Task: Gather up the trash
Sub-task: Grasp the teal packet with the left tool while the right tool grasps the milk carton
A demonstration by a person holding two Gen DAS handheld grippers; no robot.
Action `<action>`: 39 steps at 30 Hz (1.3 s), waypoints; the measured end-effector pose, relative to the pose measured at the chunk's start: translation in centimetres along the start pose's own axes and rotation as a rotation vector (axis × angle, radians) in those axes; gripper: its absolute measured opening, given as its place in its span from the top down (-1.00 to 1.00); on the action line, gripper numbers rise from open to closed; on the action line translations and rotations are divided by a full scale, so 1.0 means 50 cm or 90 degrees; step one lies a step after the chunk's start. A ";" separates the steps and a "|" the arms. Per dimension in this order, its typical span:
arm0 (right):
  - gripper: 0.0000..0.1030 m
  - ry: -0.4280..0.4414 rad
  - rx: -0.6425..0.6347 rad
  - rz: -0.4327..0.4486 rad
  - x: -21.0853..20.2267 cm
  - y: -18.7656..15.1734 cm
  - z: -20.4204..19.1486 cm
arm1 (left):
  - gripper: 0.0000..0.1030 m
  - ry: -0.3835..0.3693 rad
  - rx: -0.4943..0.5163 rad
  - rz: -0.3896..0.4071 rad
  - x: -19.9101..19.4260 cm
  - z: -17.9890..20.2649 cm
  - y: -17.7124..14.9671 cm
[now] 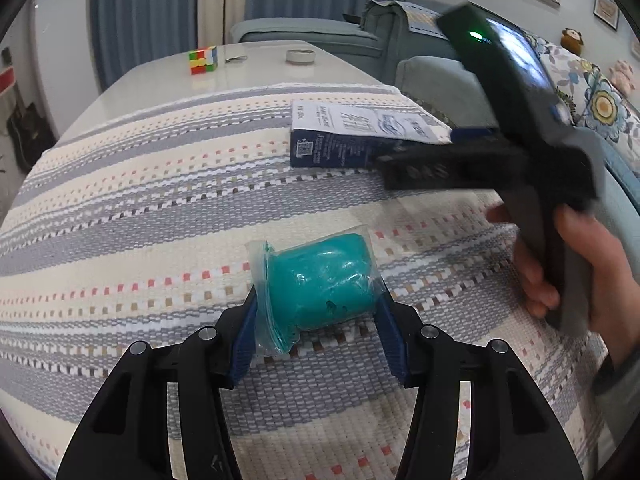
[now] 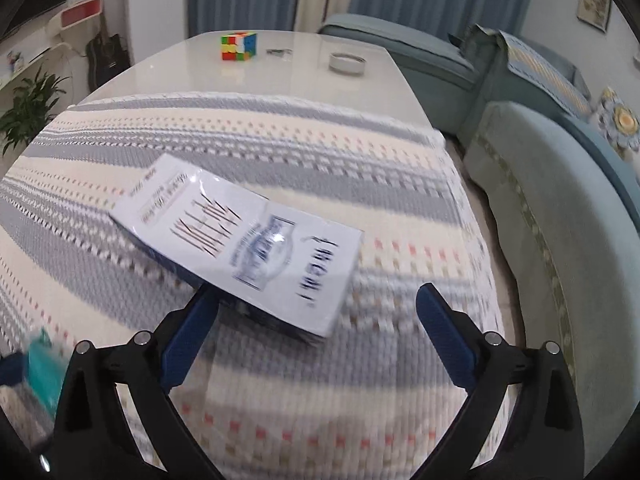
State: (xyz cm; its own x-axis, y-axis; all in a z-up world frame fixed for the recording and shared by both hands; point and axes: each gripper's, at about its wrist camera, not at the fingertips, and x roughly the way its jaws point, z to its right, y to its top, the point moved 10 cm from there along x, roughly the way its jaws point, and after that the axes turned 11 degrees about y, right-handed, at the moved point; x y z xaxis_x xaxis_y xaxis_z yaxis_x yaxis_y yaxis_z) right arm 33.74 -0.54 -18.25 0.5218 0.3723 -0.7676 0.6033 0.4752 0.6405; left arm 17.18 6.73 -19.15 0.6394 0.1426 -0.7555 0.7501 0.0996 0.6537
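A clear plastic bag of teal dough (image 1: 320, 280) lies on the striped cloth (image 1: 140, 208). My left gripper (image 1: 316, 294) has a blue pad against each side of it and is shut on it. The same bag (image 2: 42, 364) shows blurred at the lower left of the right wrist view. A flat white and dark blue box (image 2: 248, 240) lies further back on the cloth, also seen from the left wrist (image 1: 352, 136). My right gripper (image 2: 318, 292) stands wide open, with the box's near corner between its fingers and neither pad pressing on it. A hand (image 1: 580, 264) holds that gripper.
Beyond the cloth, the white table (image 2: 296, 76) carries a colour cube (image 2: 239, 45), a small metal item (image 2: 279, 52) and a round tape roll (image 2: 347, 63). A teal sofa (image 2: 560, 220) with flowered cushions runs along the right edge.
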 end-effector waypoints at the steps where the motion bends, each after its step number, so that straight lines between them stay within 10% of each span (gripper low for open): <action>1: -0.85 0.001 -0.006 0.000 0.006 0.007 -0.003 | 0.02 -0.001 0.000 0.000 0.000 0.002 0.001; 15: -0.85 0.010 -0.029 0.029 -0.009 0.033 0.018 | 0.01 -0.013 0.004 0.005 -0.001 0.006 0.007; 28: -0.63 0.277 -0.042 0.035 -0.077 0.029 -0.160 | 0.01 -0.016 -0.010 0.005 -0.006 0.004 0.005; 39: -0.84 0.089 -0.196 -0.028 0.014 0.063 -0.145 | 0.01 -0.024 -0.015 0.008 -0.012 0.005 0.004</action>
State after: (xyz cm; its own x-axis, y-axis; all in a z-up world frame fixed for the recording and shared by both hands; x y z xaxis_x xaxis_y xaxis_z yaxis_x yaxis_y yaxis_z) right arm 31.63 7.01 -16.96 0.3992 0.4418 -0.8034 0.4010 0.7038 0.5863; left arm 16.99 6.42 -18.59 0.6549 0.1067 -0.7481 0.7382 0.1211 0.6636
